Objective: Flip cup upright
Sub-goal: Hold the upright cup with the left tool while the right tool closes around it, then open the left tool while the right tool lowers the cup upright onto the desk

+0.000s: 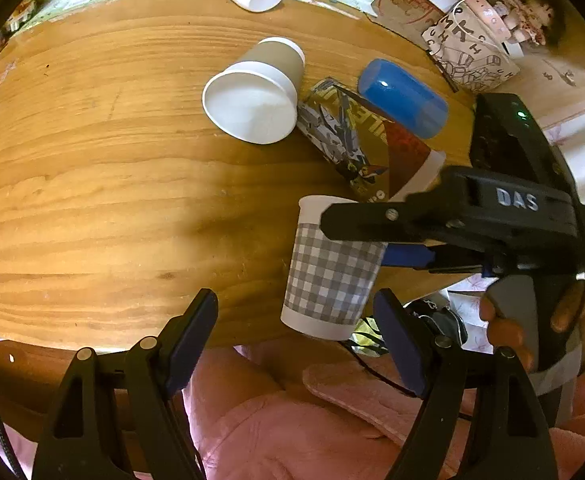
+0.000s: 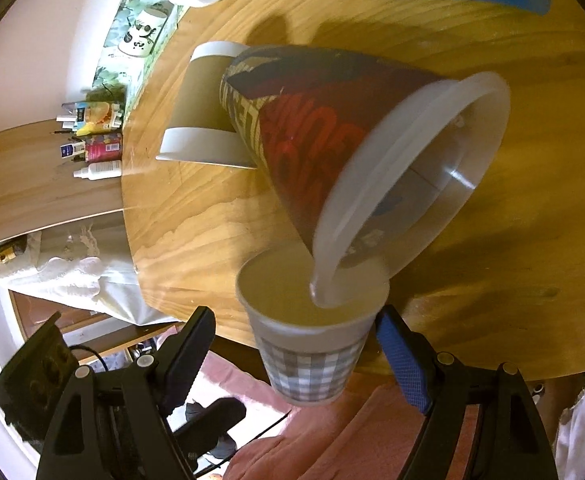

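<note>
Right hand-held gripper (image 1: 356, 236) around the upright checked cup (image 1: 330, 276).

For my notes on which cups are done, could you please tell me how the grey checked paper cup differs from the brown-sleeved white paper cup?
The grey checked paper cup is off the round wooden table, mouth up, between the right tongs; the brown-sleeved white paper cup lies on its side on the table, untouched. One is gingham, the other plain brown. Both are white-rimmed paper.

The left claw (image 1: 296, 320) hangs with its jaws spread wide, nothing between them. The right claw (image 2: 294, 340) reaches in from the right, level and side-on, its jaws also apart. The person's right hand (image 1: 532, 320) wraps the grey handle behind it.
</note>
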Demonstrator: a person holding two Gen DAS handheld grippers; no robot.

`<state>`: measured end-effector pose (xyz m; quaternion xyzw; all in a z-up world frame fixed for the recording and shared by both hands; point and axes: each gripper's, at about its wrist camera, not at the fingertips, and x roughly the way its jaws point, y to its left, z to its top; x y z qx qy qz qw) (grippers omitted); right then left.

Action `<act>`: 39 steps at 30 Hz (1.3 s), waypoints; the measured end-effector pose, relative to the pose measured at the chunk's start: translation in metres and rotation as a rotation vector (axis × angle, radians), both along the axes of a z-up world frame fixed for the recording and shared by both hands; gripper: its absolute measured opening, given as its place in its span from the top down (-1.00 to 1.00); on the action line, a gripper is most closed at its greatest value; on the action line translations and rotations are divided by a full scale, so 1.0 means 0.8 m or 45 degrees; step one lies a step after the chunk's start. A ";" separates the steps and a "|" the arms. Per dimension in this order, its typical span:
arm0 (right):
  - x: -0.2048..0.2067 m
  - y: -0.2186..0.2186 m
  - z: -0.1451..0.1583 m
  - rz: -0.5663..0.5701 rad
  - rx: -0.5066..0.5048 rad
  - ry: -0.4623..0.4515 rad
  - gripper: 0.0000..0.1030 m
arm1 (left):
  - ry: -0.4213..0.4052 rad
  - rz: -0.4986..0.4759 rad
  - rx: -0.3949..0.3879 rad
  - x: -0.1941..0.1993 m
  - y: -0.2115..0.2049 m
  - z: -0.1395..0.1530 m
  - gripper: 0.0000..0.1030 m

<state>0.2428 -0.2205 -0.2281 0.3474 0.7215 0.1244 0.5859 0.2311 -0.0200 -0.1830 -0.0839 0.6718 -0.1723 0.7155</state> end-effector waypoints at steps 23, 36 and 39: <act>0.003 0.020 0.027 0.132 -0.022 -0.340 -0.17 | -0.127 0.241 -0.002 -0.049 0.025 0.025 -0.60; -0.019 0.064 0.081 0.232 -0.363 -0.860 -0.15 | -0.238 0.340 -0.027 -0.072 0.067 0.048 -0.60; -0.033 0.078 0.085 0.276 -0.476 -1.022 -0.15 | -0.260 0.386 -0.034 -0.083 0.085 0.054 -0.60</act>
